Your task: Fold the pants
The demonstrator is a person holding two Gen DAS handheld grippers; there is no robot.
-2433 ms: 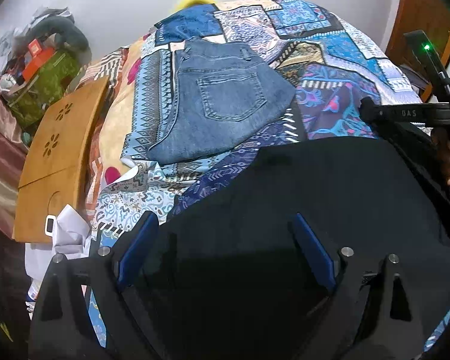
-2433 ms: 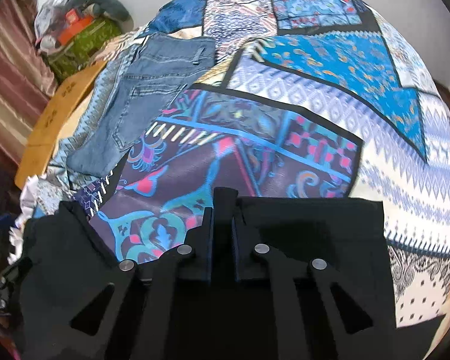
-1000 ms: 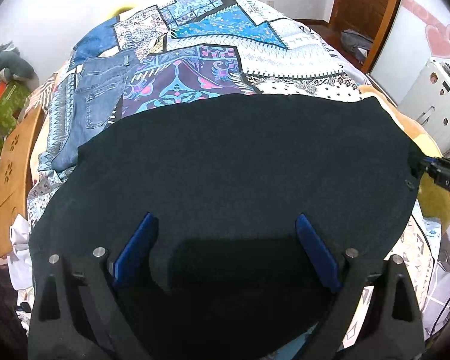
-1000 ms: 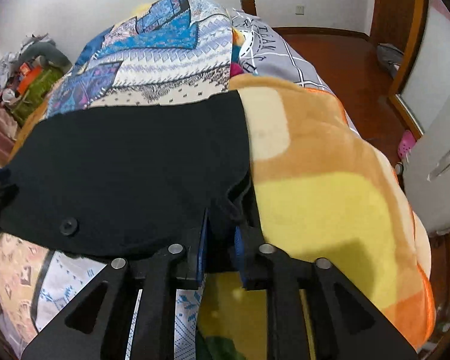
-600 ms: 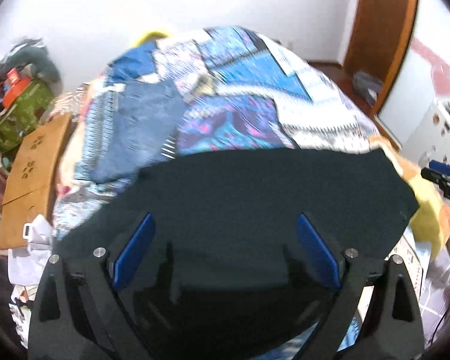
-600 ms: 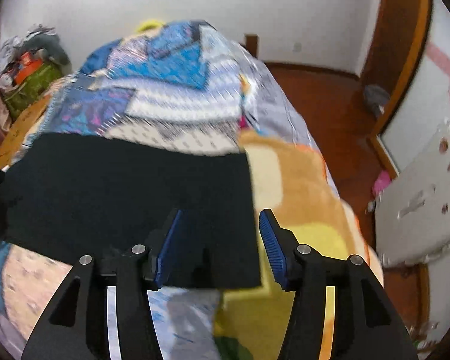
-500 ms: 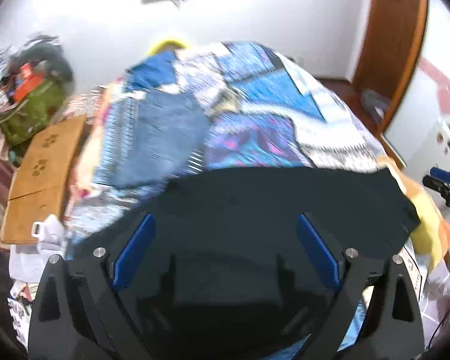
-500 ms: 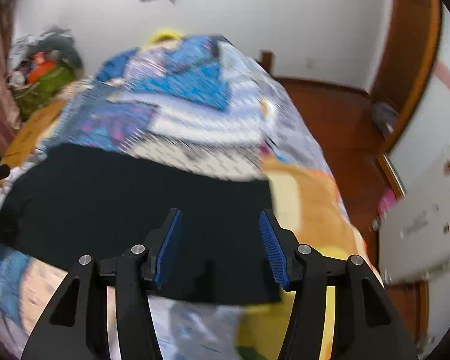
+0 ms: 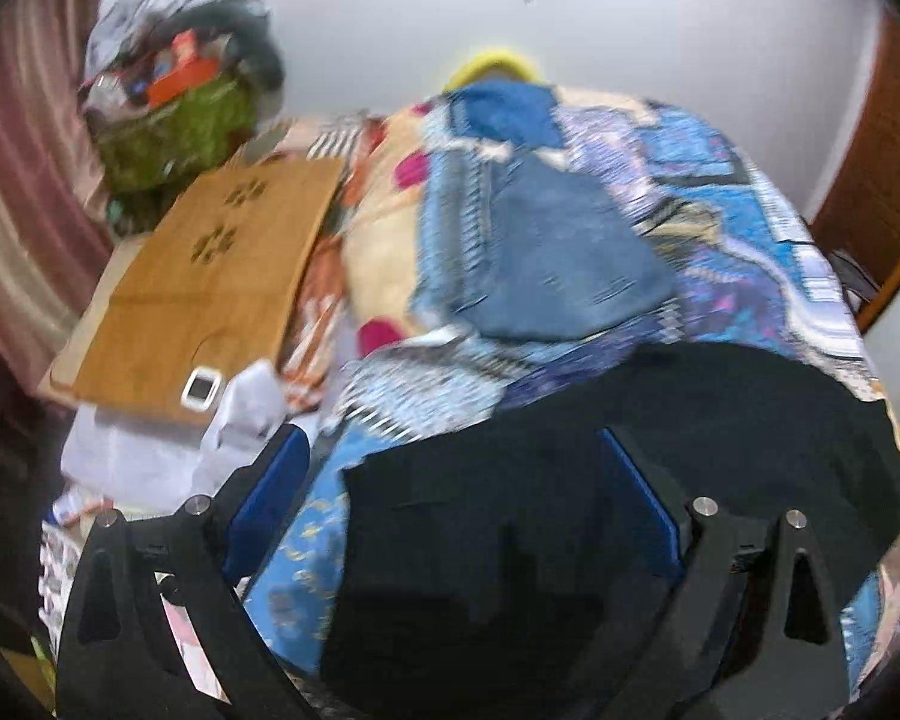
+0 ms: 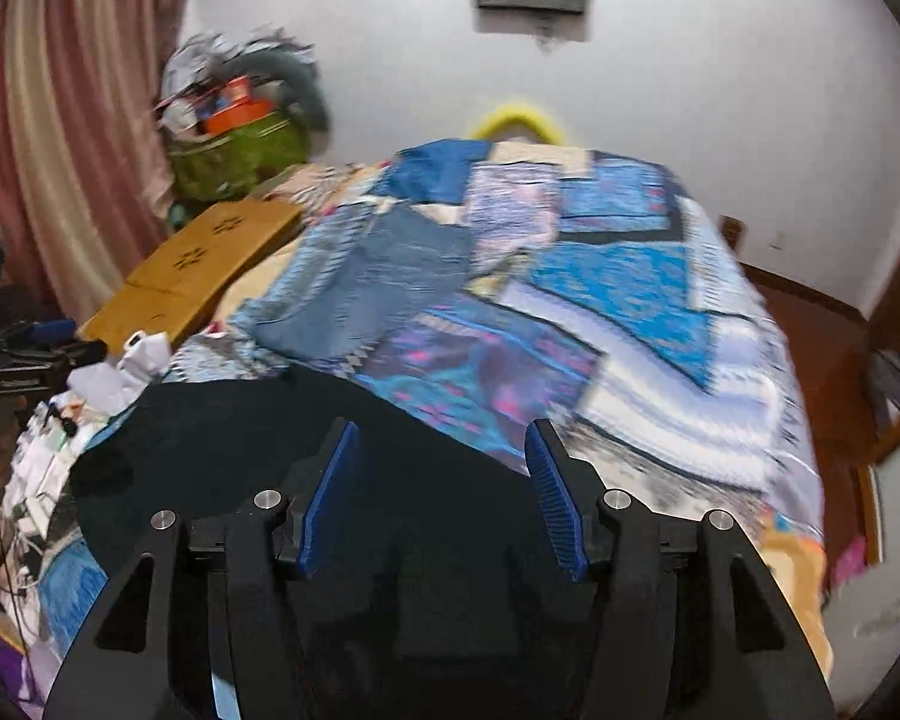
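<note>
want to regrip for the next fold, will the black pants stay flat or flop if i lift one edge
Probably flop: the black pants lie draped, following the quilt's curve, so they look soft. A one-edge lift would likely sag and drag the rest. Both the left gripper and right gripper are open.

the pants (image 9: pixel 630 480) lie flat on the near end of the bed (image 10: pixel 660 324). behind them, toward the left, the jeans (image 9: pixel 558 264) rest on the bedspread. left of the bed sits a wooden tray (image 9: pixel 204 294) — behind it a bag (image 10: pixel 234 162), against the wall (image 10: pixel 720 60).
</note>
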